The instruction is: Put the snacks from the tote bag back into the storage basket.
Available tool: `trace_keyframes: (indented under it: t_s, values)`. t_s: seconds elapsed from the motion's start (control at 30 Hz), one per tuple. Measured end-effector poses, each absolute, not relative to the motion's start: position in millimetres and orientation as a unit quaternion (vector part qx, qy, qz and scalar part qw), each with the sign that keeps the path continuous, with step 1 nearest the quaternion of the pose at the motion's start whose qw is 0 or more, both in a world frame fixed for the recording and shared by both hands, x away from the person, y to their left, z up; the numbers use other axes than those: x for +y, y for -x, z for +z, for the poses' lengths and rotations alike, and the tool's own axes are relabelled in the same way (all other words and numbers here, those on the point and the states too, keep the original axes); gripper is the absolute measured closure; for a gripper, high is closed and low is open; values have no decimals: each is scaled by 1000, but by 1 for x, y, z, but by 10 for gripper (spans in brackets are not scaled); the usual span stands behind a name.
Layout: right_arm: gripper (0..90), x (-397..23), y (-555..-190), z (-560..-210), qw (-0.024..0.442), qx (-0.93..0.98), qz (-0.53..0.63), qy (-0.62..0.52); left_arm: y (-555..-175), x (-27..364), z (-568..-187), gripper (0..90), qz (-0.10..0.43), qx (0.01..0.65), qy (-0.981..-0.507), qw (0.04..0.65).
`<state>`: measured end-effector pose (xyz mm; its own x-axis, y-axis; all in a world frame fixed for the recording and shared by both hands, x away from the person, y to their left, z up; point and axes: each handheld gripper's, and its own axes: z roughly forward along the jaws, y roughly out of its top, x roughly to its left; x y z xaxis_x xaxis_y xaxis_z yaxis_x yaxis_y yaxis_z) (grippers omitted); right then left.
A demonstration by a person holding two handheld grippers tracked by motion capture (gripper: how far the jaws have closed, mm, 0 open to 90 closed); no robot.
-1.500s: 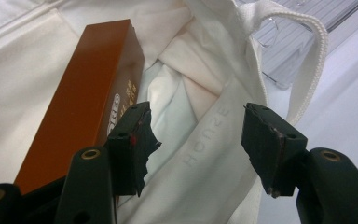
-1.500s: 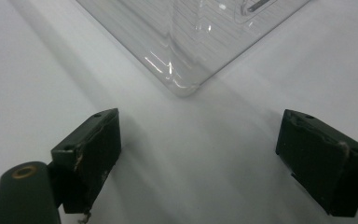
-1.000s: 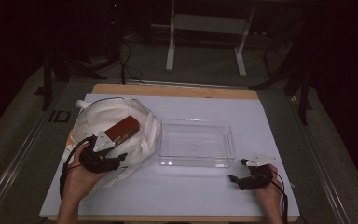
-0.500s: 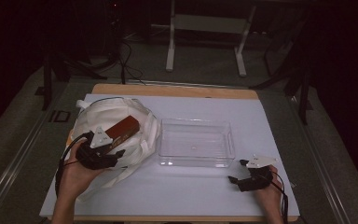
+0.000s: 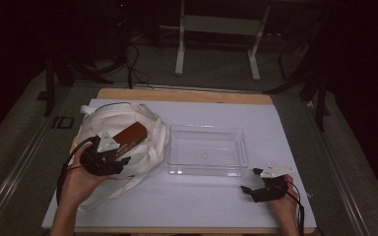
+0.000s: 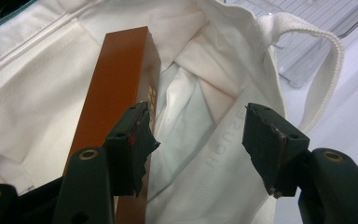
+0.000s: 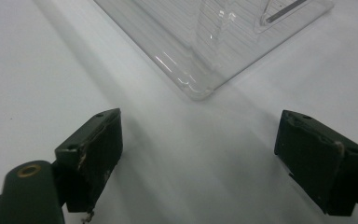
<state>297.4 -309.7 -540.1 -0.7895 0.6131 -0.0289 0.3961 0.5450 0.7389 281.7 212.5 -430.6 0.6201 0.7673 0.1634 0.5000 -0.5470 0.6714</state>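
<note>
at the left of the table lies a white cloth tote bag (image 5: 120,135), its mouth slumped open, and in that mouth rests a long brown box (image 5: 131,132). in the high view the box's long axis runs slantwise, from near the left gripper (image 5: 109,161) up and away toward the clear plastic tray (image 5: 207,150). the left gripper sits at the bag's near edge with its jaws spread apart and nothing between them. in the left gripper view the box (image 6: 116,116) stretches almost straight away from the gripper (image 6: 196,135), and its near end lies against or just under the left-hand jaw rather than in the gap, so the jaws straddle bare cloth (image 6: 186,121) to the box's right. judging from this, the coming grasp turns on shifting the tongs sideways toward the box so that its narrow width, not its length, falls between the jaws.

in the middle of the white table cover (image 5: 187,196) stands the tray, empty, just beside the bag's handles.

at the right, the right gripper (image 5: 256,189) rests low near the table's front edge, well apart from the bag; its jaws also stand wide and hold nothing. the right gripper view looks past them (image 7: 198,140) at a near corner of the tray (image 7: 200,70). the left hand (image 5: 78,179) is much the nearer to the box.
</note>
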Motion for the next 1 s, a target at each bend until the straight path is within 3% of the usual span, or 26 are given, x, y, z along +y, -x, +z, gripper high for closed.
trace_keyframes:
  t_s: [1.0]
  values:
    - [152, -311, -296, -539, 143, 866, 385, -286, -304, 222, -430, 398, 215, 381, -865, 247]
